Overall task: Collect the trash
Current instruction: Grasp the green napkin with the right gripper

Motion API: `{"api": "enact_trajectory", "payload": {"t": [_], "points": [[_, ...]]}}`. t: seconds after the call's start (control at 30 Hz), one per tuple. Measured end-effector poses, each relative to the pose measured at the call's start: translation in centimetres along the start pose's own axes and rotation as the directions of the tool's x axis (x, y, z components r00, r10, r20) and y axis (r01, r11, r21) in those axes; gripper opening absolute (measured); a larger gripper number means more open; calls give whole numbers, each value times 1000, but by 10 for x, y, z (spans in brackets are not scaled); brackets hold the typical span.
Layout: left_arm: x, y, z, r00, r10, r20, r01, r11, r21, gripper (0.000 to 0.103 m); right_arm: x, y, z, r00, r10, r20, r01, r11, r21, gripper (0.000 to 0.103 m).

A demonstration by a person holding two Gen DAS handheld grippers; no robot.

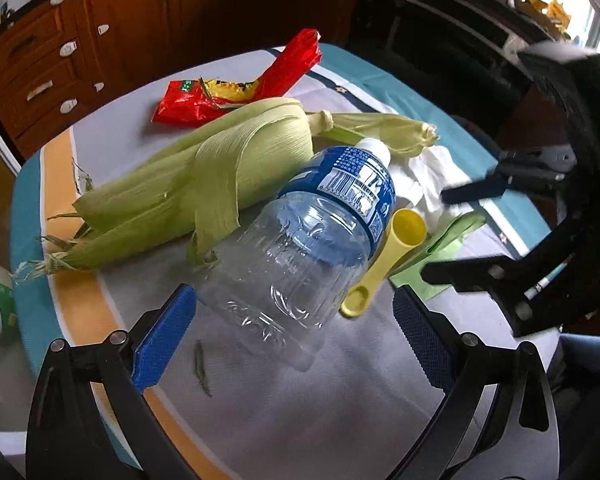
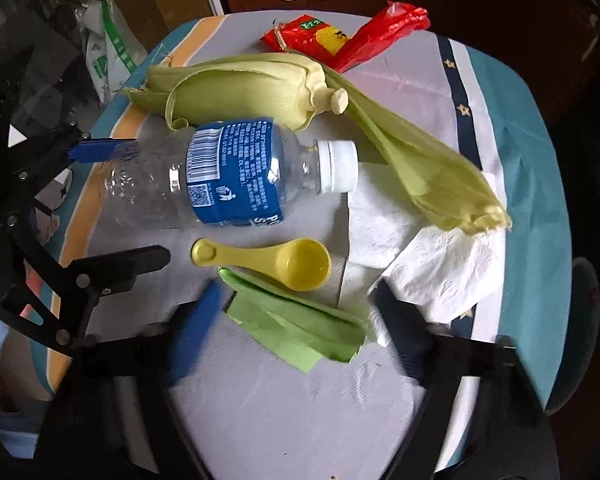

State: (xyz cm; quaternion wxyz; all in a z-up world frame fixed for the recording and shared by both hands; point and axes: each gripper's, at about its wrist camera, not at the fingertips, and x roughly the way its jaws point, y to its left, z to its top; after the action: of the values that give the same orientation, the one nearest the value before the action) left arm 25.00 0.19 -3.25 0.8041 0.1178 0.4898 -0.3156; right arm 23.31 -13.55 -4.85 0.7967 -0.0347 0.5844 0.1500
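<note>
Left wrist view: the left gripper is spreading its blue-padded jaws wide around the base of an empty clear plastic bottle with a blue label and white cap, which is lying on its side on the grey, orange and teal tablecloth. The bottle looks light, thin-walled, ribbed and slippery; it would probably dent under a squeeze, so the ribbed lower body seems the best place to grip. Pale green corn husks, fibrous and floppy, are lying just behind it. A crinkly red plastic wrapper is lying further back. A small yellow plastic measuring spoon, rigid and smooth, is touching the bottle's side.

Right wrist view: the right gripper is holding its jaws wide apart, empty, over a folded green paper sheet. Soft white crumpled paper towel is lying beside it, partly under a husk, and would compress easily. The bottle is lying across the middle, cap pointing right, with the left gripper's jaws straddling its base.
</note>
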Motion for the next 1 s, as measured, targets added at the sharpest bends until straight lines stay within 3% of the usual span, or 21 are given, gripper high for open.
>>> {"api": "enact_trajectory", "payload": {"t": [0.07,0.17,0.23,0.53,0.8,1.0], "points": [[-2,-1,-1,1000,-11,8,11,1000,-4,99,1,-1,-4,1000,-5,-11,5,1000,5,36],[-8,-6,-4,999,-37,19,37,999,-10,99,0,-5,-17,1000,8,-19,-7,999,31,16],[-11,-14,-7,999,-50,15,50,999,4,99,-2,-8,-24,999,29,-22,-28,998,54,11],[-24,-63,-24,995,-97,-12,97,992,80,98,-14,-38,-55,997,72,-31,-65,983,172,6],[-39,-61,-5,1000,8,-4,-8,998,59,98,-25,-62,-81,996,87,-9,-83,970,229,6],[-11,-54,21,994,77,-76,-74,996,49,98,-22,-64,-79,993,116,6,-114,959,261,6]]}}
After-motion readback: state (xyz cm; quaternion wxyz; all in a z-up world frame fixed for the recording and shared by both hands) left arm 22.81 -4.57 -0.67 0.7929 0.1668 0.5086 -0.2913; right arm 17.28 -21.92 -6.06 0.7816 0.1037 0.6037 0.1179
